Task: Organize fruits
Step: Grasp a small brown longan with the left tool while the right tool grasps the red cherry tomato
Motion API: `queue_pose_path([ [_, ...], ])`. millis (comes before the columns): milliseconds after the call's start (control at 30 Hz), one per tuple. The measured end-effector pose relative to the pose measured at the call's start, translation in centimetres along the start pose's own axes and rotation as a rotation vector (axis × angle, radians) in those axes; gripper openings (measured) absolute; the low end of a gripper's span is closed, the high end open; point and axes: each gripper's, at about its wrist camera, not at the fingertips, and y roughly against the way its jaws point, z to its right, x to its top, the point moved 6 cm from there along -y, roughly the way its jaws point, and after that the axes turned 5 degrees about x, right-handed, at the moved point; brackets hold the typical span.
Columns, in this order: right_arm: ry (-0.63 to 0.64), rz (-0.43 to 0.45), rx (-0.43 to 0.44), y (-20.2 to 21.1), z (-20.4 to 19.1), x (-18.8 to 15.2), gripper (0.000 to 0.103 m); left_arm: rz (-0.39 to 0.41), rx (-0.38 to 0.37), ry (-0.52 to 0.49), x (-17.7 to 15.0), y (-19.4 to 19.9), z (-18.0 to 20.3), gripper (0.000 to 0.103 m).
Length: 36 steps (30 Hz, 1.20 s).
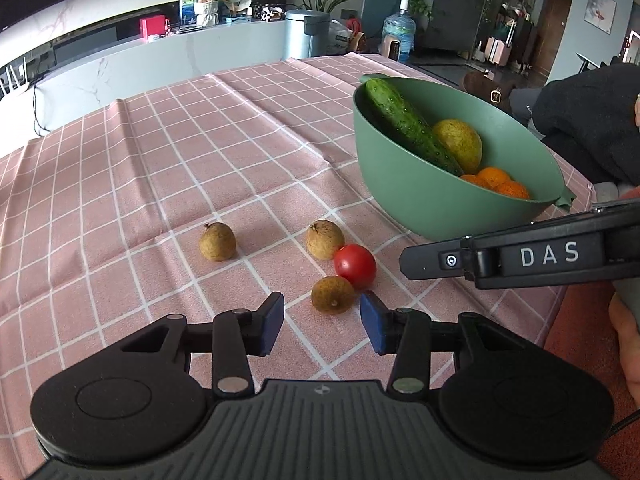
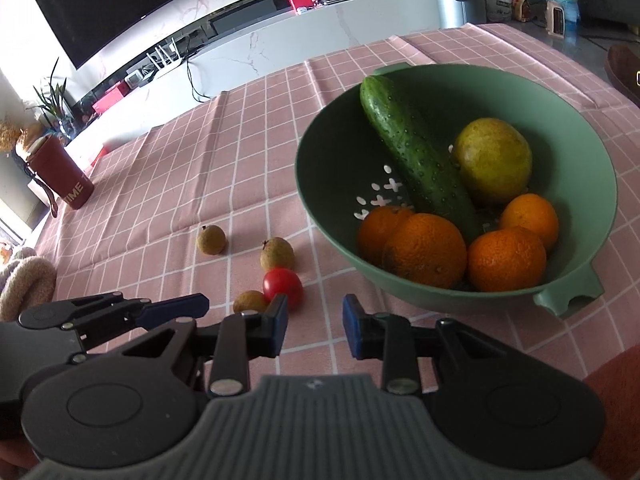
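Observation:
A green bowl (image 1: 416,204) (image 2: 320,184) on the pink checked cloth holds a cucumber (image 2: 416,156), a yellow-green fruit (image 2: 494,160) and several oranges (image 2: 426,250). In front of it lie a red cherry tomato (image 1: 355,264) (image 2: 282,285) and three brown longans: near (image 1: 333,294) (image 2: 250,302), middle (image 1: 325,239) (image 2: 277,253), left (image 1: 217,241) (image 2: 211,239). My left gripper (image 1: 322,322) is open and empty, low, just short of the near longan. My right gripper (image 2: 315,330) is open and empty, in front of the bowl, right of the tomato.
A dark red cup (image 2: 60,176) stands at the table's far left edge. The right gripper's side (image 1: 520,258) reaches in from the right in the left wrist view. The left gripper (image 2: 120,312) shows at lower left in the right wrist view.

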Motion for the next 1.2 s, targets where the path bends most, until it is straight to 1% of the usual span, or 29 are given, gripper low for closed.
queue_pose_path([
  [67, -0.002, -0.001, 0.008, -0.1, 0.1, 0.1, 0.028, 0.004, 0.001, -0.025, 0.1, -0.3, 0.4, 0.052],
  [133, 0.004, -0.003, 0.011, -0.2, 0.0, 0.1, 0.028, -0.002, 0.010, -0.044, 0.1, -0.7, 0.7, 0.049],
  [200, 0.008, -0.005, 0.012, -0.4, -0.1, 0.1, 0.028, -0.007, 0.016, -0.051, 0.0, -1.0, 0.8, 0.039],
  [267, 0.009, -0.005, 0.021, -0.6, -0.2, 0.2, 0.028, -0.007, 0.004, -0.041, 0.0, -1.0, 0.8, 0.032],
  [333, 0.020, -0.004, 0.021, -0.7, -0.4, 0.3, 0.028, -0.003, -0.001, -0.031, 0.0, -0.9, 0.7, 0.029],
  [467, 0.048, -0.007, 0.028, -1.1, -1.0, 0.3, 0.028, -0.006, -0.001, 0.024, 0.1, -0.5, -0.2, 0.028],
  [567, 0.044, -0.017, 0.043, -1.4, -1.1, 0.4, 0.028, -0.024, 0.032, 0.077, 0.0, -0.1, -1.3, 0.028],
  [633, 0.043, -0.025, 0.051, -1.8, -1.2, 0.5, 0.028, -0.045, 0.061, 0.107, -0.2, 0.3, -2.3, 0.028],
  [767, 0.059, -0.029, 0.077, -2.4, -1.8, 0.7, 0.028, -0.101, 0.061, 0.175, -1.0, 0.8, -3.7, 0.028],
  [967, 0.095, -0.054, 0.118, -3.3, -3.1, 0.5, 0.030, -0.123, 0.059, 0.218, -1.4, 1.1, -4.8, 0.028],
  [1000, 0.096, -0.055, 0.117, -3.5, -3.2, 0.5, 0.032, -0.121, 0.058, 0.219, -1.3, 1.0, -4.8, 0.028],
  [1200, 0.072, -0.067, 0.099, -4.2, -2.9, 0.6, 0.032, -0.111, 0.042, 0.241, -0.9, 0.3, -4.8, 0.029],
])
